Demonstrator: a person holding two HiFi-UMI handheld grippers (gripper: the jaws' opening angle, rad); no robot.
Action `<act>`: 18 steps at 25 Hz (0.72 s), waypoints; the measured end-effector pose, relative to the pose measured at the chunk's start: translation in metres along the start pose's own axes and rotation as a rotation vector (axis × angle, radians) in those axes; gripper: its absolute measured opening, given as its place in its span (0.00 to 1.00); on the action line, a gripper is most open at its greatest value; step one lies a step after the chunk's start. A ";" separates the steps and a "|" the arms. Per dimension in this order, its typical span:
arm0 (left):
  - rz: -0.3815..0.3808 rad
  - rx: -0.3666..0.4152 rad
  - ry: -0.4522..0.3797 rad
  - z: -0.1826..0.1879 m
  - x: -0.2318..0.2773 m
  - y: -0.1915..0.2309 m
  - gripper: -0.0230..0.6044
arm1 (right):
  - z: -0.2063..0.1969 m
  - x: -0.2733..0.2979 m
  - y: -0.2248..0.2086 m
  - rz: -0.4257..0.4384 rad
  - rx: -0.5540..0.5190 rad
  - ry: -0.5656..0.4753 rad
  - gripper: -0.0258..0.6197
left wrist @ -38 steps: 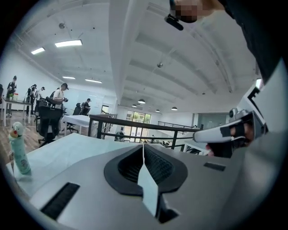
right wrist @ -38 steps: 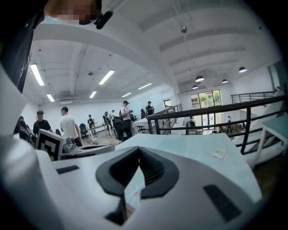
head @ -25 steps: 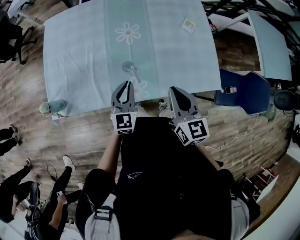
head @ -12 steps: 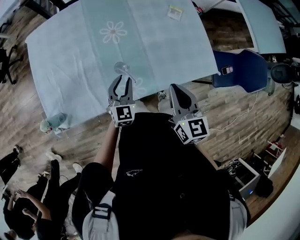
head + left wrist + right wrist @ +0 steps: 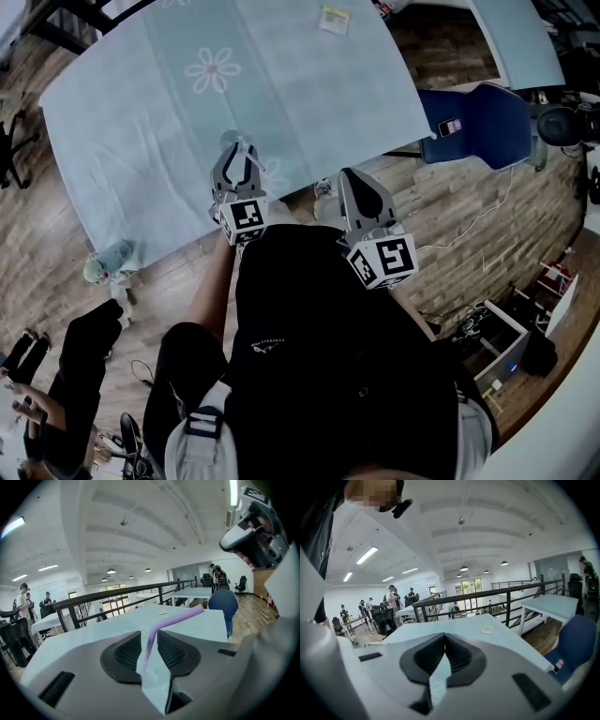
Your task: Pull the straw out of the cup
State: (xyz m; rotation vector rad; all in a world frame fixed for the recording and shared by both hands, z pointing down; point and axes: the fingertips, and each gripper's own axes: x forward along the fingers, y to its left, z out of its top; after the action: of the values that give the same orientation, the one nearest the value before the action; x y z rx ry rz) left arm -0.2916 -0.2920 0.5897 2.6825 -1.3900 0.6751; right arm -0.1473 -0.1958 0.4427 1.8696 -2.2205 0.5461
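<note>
A clear cup (image 5: pixel 233 139) with a purple bent straw (image 5: pixel 247 146) stands near the front edge of the pale blue table (image 5: pixel 141 122). My left gripper (image 5: pixel 238 152) reaches over that edge, its jaws drawn in on either side of the straw. In the left gripper view the straw (image 5: pixel 178 617) rises between the dark pads (image 5: pixel 126 651) and bends to the right, and the left gripper (image 5: pixel 149 633) leaves only a sliver of room beside it. The cup's clear wall is hard to make out there. My right gripper (image 5: pixel 347 176) hangs shut and empty off the table's edge (image 5: pixel 444 635).
A small card (image 5: pixel 333 17) lies at the table's far side. A blue chair (image 5: pixel 478 122) with a phone (image 5: pixel 448 125) on it stands to the right. People stand at the lower left (image 5: pixel 56 375), and a small object (image 5: pixel 108 261) sits on the wooden floor.
My left gripper has moved forward over the table edge to the cup, and its jaws have gone from spread wide to drawn in round the straw. The right gripper has stayed put.
</note>
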 end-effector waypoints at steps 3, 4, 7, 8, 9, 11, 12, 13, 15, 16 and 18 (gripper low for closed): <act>0.018 -0.011 -0.002 -0.001 0.004 0.003 0.11 | -0.001 -0.001 -0.005 -0.015 0.010 -0.001 0.06; 0.023 -0.019 -0.003 0.000 0.004 0.004 0.11 | -0.001 -0.001 -0.007 -0.018 0.012 -0.002 0.06; 0.055 -0.051 -0.019 0.006 0.003 0.010 0.10 | -0.002 -0.002 -0.011 -0.022 0.016 -0.003 0.06; 0.065 -0.061 -0.028 0.009 0.002 0.012 0.10 | -0.003 -0.002 -0.011 -0.021 0.016 -0.004 0.06; 0.073 -0.066 -0.035 0.011 0.002 0.014 0.10 | -0.003 -0.002 -0.012 -0.019 0.018 -0.004 0.06; 0.090 -0.076 -0.045 0.017 0.000 0.017 0.10 | -0.003 -0.002 -0.012 -0.011 0.020 -0.006 0.06; 0.100 -0.082 -0.050 0.021 -0.002 0.019 0.10 | -0.003 -0.002 -0.013 -0.006 0.020 -0.009 0.06; 0.109 -0.088 -0.055 0.025 -0.004 0.020 0.10 | -0.003 -0.003 -0.013 0.000 0.020 -0.012 0.06; 0.127 -0.093 -0.072 0.033 -0.008 0.023 0.10 | -0.002 -0.004 -0.015 0.012 0.021 -0.021 0.06; 0.136 -0.095 -0.082 0.038 -0.010 0.023 0.10 | -0.002 -0.005 -0.016 0.019 0.022 -0.026 0.06; 0.154 -0.098 -0.095 0.045 -0.015 0.022 0.10 | 0.000 -0.007 -0.017 0.036 0.020 -0.034 0.06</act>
State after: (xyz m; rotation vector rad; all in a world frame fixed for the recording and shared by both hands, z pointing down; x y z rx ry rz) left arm -0.3002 -0.3036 0.5393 2.5837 -1.6210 0.4809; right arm -0.1289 -0.1922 0.4427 1.8658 -2.2821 0.5487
